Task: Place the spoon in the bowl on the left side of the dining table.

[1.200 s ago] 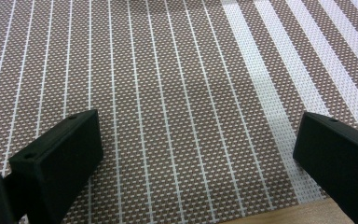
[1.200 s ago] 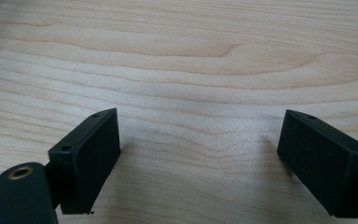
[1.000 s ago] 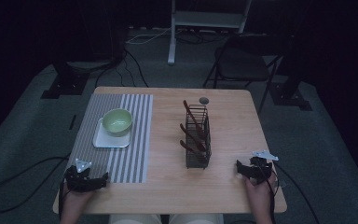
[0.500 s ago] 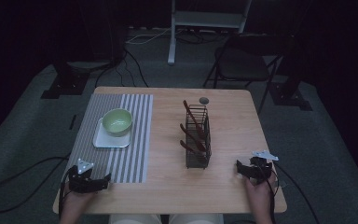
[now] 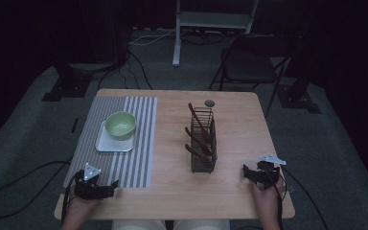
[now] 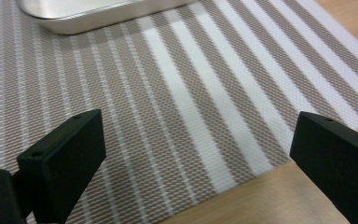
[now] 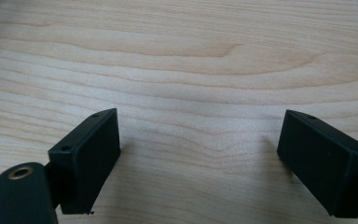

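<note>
A green bowl [image 5: 120,124] sits on a white square tray [image 5: 106,144] laid on a grey-and-white striped placemat [image 5: 139,143] at the table's left. At mid-table stands a dark wire rack [image 5: 203,143] with reddish-brown utensils [image 5: 199,125] leaning in it. My left gripper [image 5: 114,183] rests open at the placemat's near edge, held by a hand. In the left gripper view its jaws stand wide over the striped placemat [image 6: 177,93], with the tray's edge [image 6: 98,16] at the top. My right gripper [image 5: 246,172] lies open on bare wood right of the rack, nothing between its jaws.
A small dark round spot [image 5: 210,103] lies on the wooden table [image 5: 172,191] behind the rack. A folding chair [image 5: 249,67] and a white stand [image 5: 211,19] are on the floor beyond the table. Cables [image 5: 14,191] trail on the carpet at the left.
</note>
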`<state>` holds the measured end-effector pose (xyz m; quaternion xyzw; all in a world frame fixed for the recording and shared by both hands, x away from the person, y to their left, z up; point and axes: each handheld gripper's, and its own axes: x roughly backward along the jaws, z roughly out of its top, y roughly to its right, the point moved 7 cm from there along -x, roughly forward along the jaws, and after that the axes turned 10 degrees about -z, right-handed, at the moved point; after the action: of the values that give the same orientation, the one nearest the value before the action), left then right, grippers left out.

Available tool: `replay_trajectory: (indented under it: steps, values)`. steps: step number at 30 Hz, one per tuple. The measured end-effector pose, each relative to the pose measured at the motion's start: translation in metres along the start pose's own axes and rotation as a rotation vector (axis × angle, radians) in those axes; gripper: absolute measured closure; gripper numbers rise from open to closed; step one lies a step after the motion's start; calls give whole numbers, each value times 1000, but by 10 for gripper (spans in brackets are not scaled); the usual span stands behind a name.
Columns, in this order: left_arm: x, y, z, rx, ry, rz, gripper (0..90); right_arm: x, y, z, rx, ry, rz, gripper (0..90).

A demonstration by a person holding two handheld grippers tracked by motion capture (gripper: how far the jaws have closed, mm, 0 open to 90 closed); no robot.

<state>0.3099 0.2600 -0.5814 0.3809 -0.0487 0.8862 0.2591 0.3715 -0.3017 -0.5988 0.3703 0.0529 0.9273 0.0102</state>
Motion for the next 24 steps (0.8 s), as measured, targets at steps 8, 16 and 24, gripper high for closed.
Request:
replay_trajectory:
  steps: [8, 16, 24]
  values:
    - [-4, 12, 3, -37, -2, -35, 34, 0, 0, 0, 0, 0, 0, 123]
    - [-3, 23, 13, -77, 26, -64, 34, 0, 0, 0, 0, 0, 0, 123]
    - [-8, 34, 20, -98, 18, -109, 40, 0, 0, 0, 0, 0, 0, 123]
